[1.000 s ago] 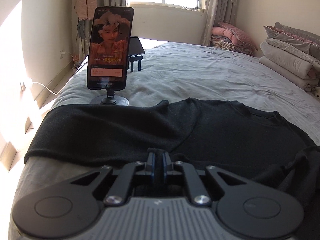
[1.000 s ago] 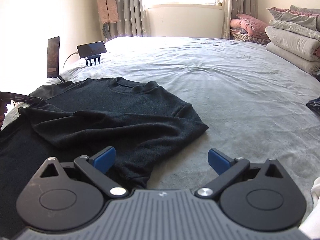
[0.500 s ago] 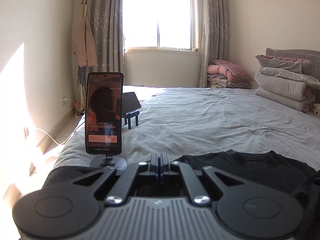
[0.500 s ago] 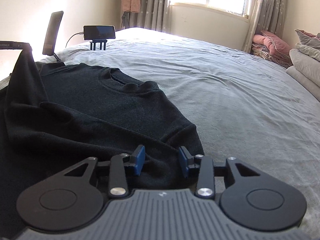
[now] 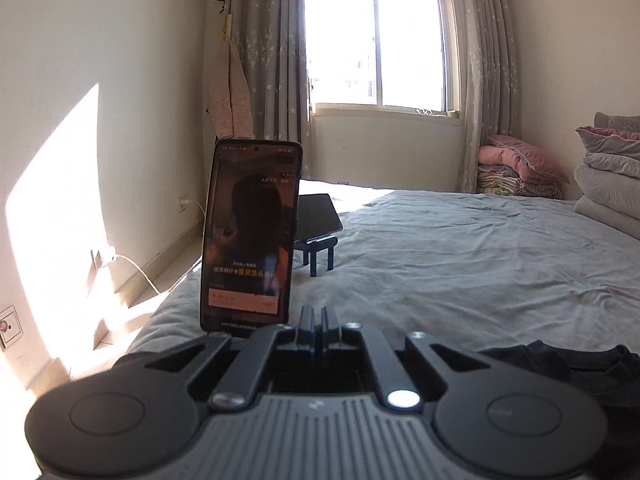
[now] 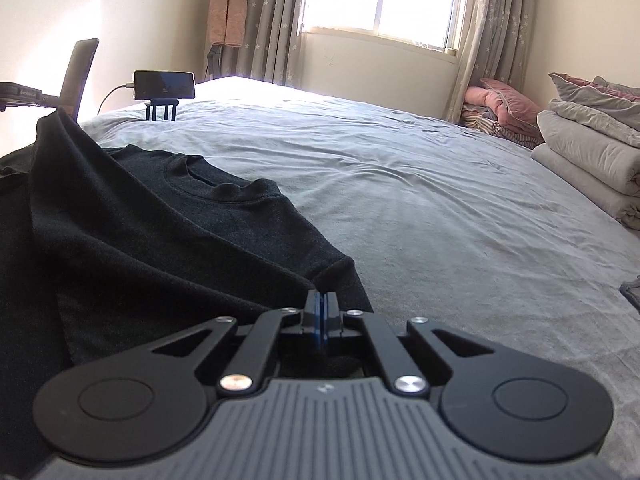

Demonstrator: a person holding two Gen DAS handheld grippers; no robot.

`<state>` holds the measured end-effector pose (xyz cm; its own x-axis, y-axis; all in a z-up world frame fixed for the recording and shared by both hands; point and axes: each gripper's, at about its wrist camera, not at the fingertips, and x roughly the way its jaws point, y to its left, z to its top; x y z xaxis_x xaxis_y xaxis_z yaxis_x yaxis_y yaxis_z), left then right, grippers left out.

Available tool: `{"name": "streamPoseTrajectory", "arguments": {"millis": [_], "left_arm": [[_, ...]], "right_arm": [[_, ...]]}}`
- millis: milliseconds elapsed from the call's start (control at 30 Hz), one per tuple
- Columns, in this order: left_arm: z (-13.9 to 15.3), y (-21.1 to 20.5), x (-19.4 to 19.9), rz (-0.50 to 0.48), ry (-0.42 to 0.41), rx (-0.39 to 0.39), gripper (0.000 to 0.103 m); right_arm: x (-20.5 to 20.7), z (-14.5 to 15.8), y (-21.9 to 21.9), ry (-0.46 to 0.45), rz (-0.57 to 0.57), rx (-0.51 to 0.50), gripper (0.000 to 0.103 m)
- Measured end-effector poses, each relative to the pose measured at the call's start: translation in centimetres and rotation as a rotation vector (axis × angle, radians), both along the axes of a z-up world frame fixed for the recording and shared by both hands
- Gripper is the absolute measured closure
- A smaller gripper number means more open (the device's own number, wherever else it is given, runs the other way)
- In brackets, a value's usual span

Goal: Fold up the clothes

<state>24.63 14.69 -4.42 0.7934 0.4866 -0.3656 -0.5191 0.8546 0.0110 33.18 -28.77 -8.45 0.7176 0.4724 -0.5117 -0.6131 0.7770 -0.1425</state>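
Observation:
A black long-sleeved sweater (image 6: 168,232) lies on the grey bed (image 6: 440,200), neckline toward the window. My right gripper (image 6: 320,304) is shut on the sweater's right edge near the sleeve fold. My left gripper (image 5: 319,314) is shut; in the right wrist view it (image 6: 24,94) holds a corner of the sweater lifted at the far left, so the cloth hangs in a peak. In the left wrist view only a strip of the sweater (image 5: 560,364) shows at lower right.
A phone on a stand (image 5: 250,236) is upright right before the left gripper. A second phone (image 6: 164,85) sits on a small stand behind it. Folded quilts (image 6: 592,148) and pink pillows (image 6: 504,104) are stacked at the right. The bed's left edge drops to the floor (image 5: 120,312).
My right gripper moved in and closed on the sweater's edge. My left gripper rose with its pinched corner, tilting up so the sweater dropped low in its view.

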Motion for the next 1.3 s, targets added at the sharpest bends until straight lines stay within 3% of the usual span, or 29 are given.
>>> {"name": "streamPoseTrajectory", "arguments": {"millis": [33, 67, 100, 167, 200, 267, 300, 467, 567, 633, 667, 733, 800, 867, 1067, 1233, 1300], "left_arm": [[-0.3, 0.2, 0.2, 0.01, 0.019, -0.019, 0.092], [-0.5, 0.4, 0.0, 0.013, 0.023, -0.044, 0.085], [-0.6, 0.6, -0.3, 0.013, 0.02, -0.069, 0.071], [-0.9, 0.9, -1.0, 0.022, 0.035, -0.123, 0.056], [-1.0, 1.0, -1.4, 0.031, 0.05, -0.144, 0.055], [-1.3, 1.4, -2.1, 0.051, 0.084, -0.194, 0.054], [-1.5, 1.6, -2.3, 0.058, 0.098, -0.229, 0.054], [-2.7, 2.6, -3.0, 0.061, 0.108, -0.369, 0.056], [-3.5, 2.6, -2.6, 0.064, 0.084, -0.401, 0.059], [-3.8, 2.3, -2.3, 0.08, 0.072, -0.391, 0.073], [-4.0, 2.1, -2.2, 0.095, 0.074, -0.377, 0.095], [-4.1, 1.8, -2.2, 0.124, 0.067, -0.351, 0.095], [-3.8, 1.3, -2.5, 0.143, 0.044, -0.317, 0.097], [-3.1, 0.9, -2.8, 0.154, 0.02, -0.266, 0.097], [-1.4, 1.3, -3.5, 0.17, -0.013, -0.232, 0.096], [-3.5, 2.5, -3.2, 0.202, 0.124, -0.283, 0.092], [-4.2, 3.0, -3.4, 0.197, 0.128, -0.313, 0.088]], "right_arm": [[0.1, -0.1, 0.1, 0.001, -0.009, -0.01, 0.101], [0.1, -0.1, 0.2, -0.002, -0.022, -0.015, 0.09], [0.1, 0.0, 0.0, 0.001, -0.029, -0.011, 0.088], [0.2, 0.3, -0.4, 0.019, -0.031, 0.011, 0.08], [0.1, 0.5, -0.5, 0.028, -0.026, 0.024, 0.075], [-0.4, 1.0, -0.8, 0.049, -0.001, 0.057, 0.054], [-0.7, 1.2, -0.9, 0.058, 0.019, 0.067, 0.054], [-4.0, 1.9, -0.3, 0.091, 0.172, 0.049, 0.054], [-6.6, 2.0, 0.0, 0.11, 0.272, 0.024, 0.054], [-7.6, 1.9, 0.3, 0.138, 0.327, 0.012, 0.054], [-8.0, 1.6, 0.5, 0.147, 0.351, -0.001, 0.054], [-8.5, 1.1, 1.0, 0.135, 0.358, -0.049, 0.058], [-8.3, 0.5, 1.2, 0.111, 0.331, -0.078, 0.072], [-7.8, 0.5, 1.0, 0.126, 0.316, -0.071, 0.097], [-8.4, 2.4, -0.6, 0.117, 0.298, -0.071, 0.099], [-8.3, 1.3, -0.5, 0.178, 0.308, -0.101, 0.097], [-8.3, 0.9, -0.4, 0.197, 0.316, -0.1, 0.09]]}}
